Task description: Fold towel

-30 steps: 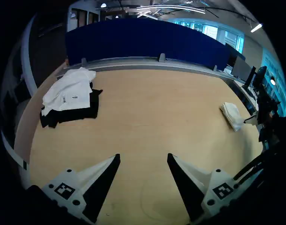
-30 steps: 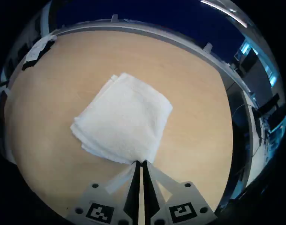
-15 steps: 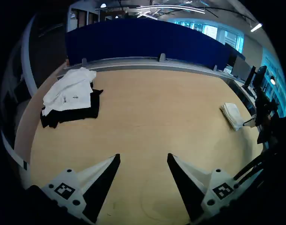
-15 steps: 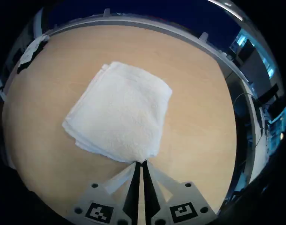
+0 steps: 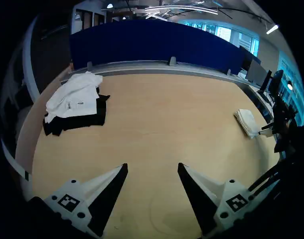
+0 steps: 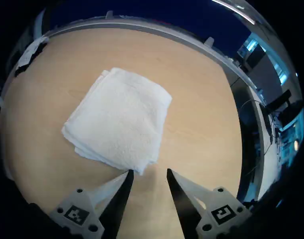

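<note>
The towel lay folded on the bench near its edge, just ahead of the right gripper, which was open and empty. The left gripper was open too. If the near corner were brushed, the layers could be pulled apart.

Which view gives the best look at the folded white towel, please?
The right gripper view: the folded white towel lies large and near, its stacked edges clear, ahead of the open right claw. The left gripper view shows the towel small and far off to the right.
</note>
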`<state>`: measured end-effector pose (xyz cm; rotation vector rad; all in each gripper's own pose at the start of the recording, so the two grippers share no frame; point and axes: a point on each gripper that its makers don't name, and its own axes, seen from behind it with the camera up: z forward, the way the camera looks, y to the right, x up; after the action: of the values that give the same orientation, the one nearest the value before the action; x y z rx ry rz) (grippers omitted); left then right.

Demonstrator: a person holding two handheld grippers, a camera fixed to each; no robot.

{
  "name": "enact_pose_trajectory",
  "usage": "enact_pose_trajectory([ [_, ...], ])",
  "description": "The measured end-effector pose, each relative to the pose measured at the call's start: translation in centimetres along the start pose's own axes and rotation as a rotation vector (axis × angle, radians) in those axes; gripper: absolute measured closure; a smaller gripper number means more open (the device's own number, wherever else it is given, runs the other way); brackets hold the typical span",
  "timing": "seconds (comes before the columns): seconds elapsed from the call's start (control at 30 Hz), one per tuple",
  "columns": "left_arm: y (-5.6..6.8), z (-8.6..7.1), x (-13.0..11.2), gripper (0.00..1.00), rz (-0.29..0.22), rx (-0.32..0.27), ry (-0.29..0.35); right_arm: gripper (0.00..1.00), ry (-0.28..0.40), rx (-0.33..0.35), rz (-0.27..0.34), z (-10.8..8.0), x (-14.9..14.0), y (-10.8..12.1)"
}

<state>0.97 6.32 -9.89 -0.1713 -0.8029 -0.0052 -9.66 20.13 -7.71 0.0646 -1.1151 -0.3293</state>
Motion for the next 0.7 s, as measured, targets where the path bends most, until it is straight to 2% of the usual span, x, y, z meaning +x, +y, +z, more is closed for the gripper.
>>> enact_pose_trajectory([
  [0.07,0.0,-0.1,0.0,0.07,0.0,-0.003,0.001,0.24,-0.004,-0.007,0.0,-0.1,-0.1,0.1],
  [0.17,0.1,-0.3,0.1,0.07,0.002,-0.002,0.003,0.09,-0.002,-0.012,0.003,-0.2,-0.2,0.2],
  [0.23,0.1,-0.4,0.0,0.07,0.002,-0.004,0.004,0.04,0.0,-0.013,0.009,-0.3,-0.3,0.2],
  [0.4,0.1,-0.4,0.0,0.07,0.0,-0.006,0.005,0.0,0.011,-0.013,0.02,-0.7,-0.2,0.2],
  [0.7,0.0,-0.4,0.3,0.07,0.005,-0.012,0.011,0.0,0.035,-0.02,0.029,-1.8,0.4,0.1],
])
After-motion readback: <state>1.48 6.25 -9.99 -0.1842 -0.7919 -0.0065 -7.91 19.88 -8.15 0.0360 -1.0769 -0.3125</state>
